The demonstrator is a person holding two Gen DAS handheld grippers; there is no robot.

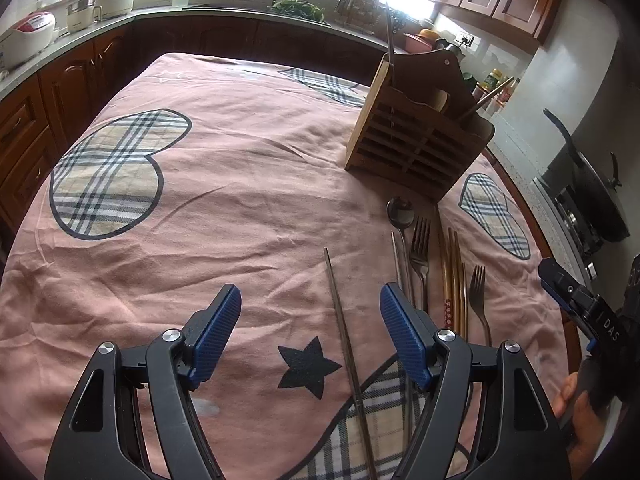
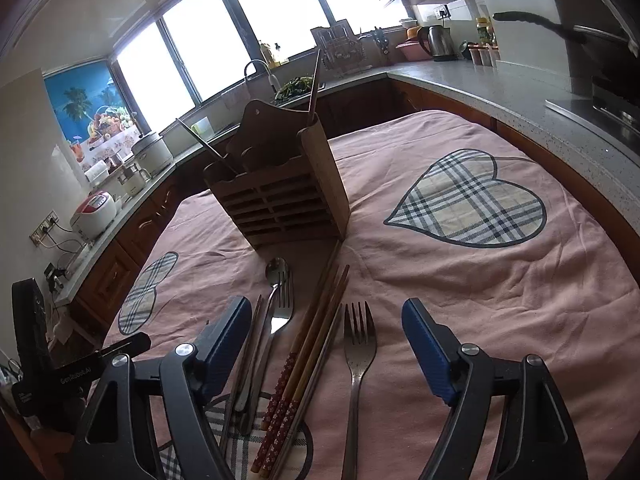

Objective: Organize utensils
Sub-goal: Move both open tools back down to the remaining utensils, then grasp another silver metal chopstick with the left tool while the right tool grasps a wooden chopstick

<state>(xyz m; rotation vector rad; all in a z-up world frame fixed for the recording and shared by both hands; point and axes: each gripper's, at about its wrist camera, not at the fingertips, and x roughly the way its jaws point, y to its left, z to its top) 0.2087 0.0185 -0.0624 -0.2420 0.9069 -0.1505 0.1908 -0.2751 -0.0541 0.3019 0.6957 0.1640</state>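
A wooden utensil holder [image 1: 412,140] [image 2: 280,196] stands on the pink cloth with a few utensils upright in it. In front of it lie a spoon [image 1: 400,212] [image 2: 276,280], two forks [image 1: 420,256] [image 1: 478,300] [image 2: 360,344], wooden chopsticks [image 1: 452,280] [image 2: 312,340] and a single thin chopstick [image 1: 344,332]. My left gripper [image 1: 310,332] is open and empty, with the thin chopstick lying between its fingers. My right gripper [image 2: 326,344] is open and empty above the chopsticks and the right fork; it also shows in the left wrist view [image 1: 572,296].
The table is covered by a pink cloth [image 1: 240,208] with plaid hearts. Kitchen counters [image 2: 520,96] surround it, with a rice cooker [image 1: 28,36], a kettle [image 2: 438,42], a dish rack [image 2: 340,48] and a stove with a pan [image 1: 592,200].
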